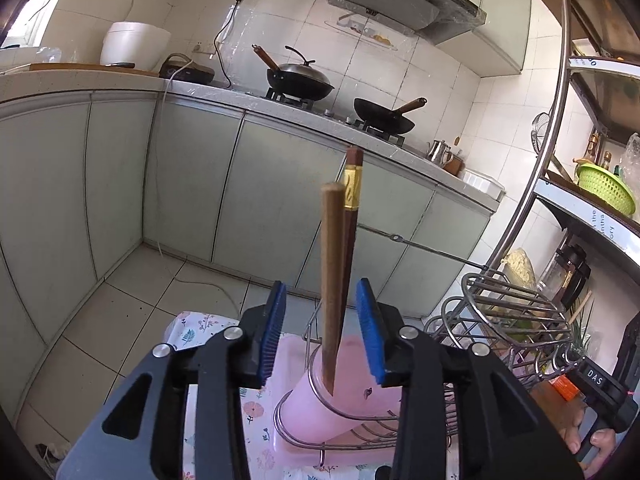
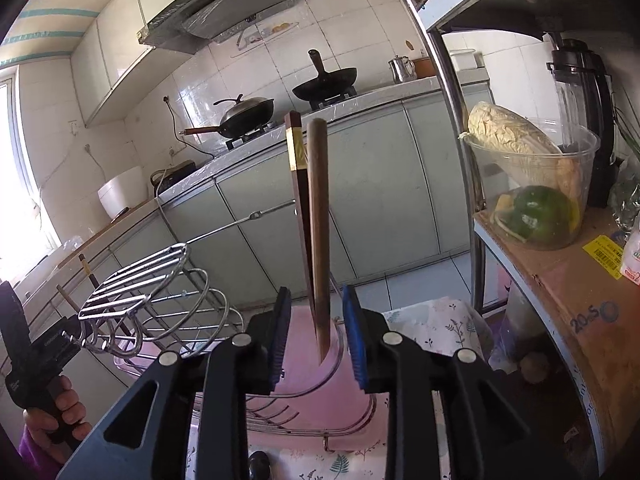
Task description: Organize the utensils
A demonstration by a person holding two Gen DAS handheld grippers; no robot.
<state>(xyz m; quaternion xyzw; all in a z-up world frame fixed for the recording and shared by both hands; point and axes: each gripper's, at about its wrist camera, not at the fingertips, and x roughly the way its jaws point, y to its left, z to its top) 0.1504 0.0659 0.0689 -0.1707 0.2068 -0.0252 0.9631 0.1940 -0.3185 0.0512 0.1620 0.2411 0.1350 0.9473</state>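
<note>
Two brown chopsticks (image 1: 334, 264), one with a gold band, stand upright in a pink cup (image 1: 340, 396) held by a wire rack ring. My left gripper (image 1: 322, 328) is open, its blue pads either side of the chopsticks without touching them. In the right wrist view the same chopsticks (image 2: 316, 232) rise from the pink cup (image 2: 312, 376) between the open pads of my right gripper (image 2: 316, 332). Two more chopsticks (image 2: 86, 276) stick up behind the rack at left.
A chrome wire dish rack (image 1: 516, 312) stands on a floral cloth (image 1: 192, 332); it also shows in the right wrist view (image 2: 152, 292). A metal shelf post (image 2: 452, 92) and a shelf with a cardboard box (image 2: 568, 300) and a tub of vegetables (image 2: 532, 184) stand at right. Counter and woks lie behind.
</note>
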